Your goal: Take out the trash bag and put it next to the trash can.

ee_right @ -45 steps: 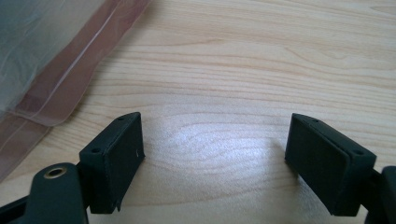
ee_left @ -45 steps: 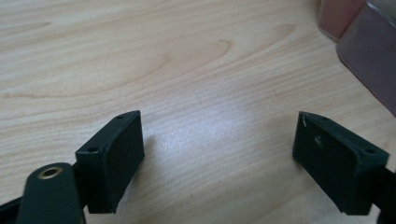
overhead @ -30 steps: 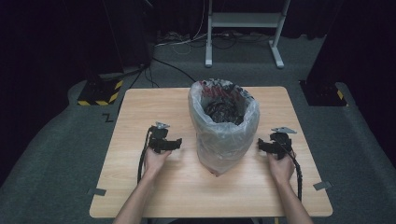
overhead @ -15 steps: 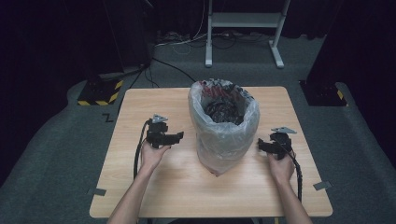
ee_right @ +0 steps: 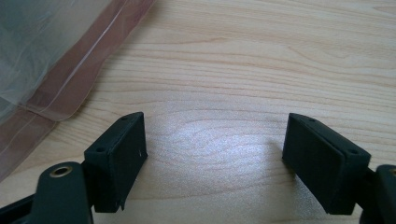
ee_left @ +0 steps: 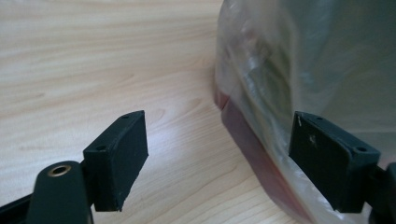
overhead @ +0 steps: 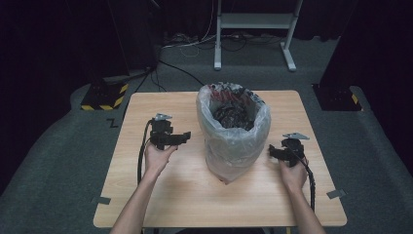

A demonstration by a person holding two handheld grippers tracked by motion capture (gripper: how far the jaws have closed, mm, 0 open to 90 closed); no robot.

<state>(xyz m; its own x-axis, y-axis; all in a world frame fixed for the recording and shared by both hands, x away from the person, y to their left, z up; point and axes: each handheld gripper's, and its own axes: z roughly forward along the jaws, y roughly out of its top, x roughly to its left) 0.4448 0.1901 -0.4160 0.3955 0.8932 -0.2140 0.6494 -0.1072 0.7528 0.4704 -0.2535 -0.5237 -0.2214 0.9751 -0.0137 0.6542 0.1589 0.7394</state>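
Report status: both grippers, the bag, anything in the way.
Left gripper open, beside bag. Right gripper open, empty, near bag's other side. Bag upright on table, ungripped. Nothing between.

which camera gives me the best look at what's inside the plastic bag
The high view: it looks down into the plastic bag at the dark contents. The left gripper view shows its side wall, the right gripper view a lower edge.

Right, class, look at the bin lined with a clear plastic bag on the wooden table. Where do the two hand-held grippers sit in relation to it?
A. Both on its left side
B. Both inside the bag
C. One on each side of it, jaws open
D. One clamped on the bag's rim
C: the left gripper and the right gripper flank the lined bin, jaws apart and holding nothing.
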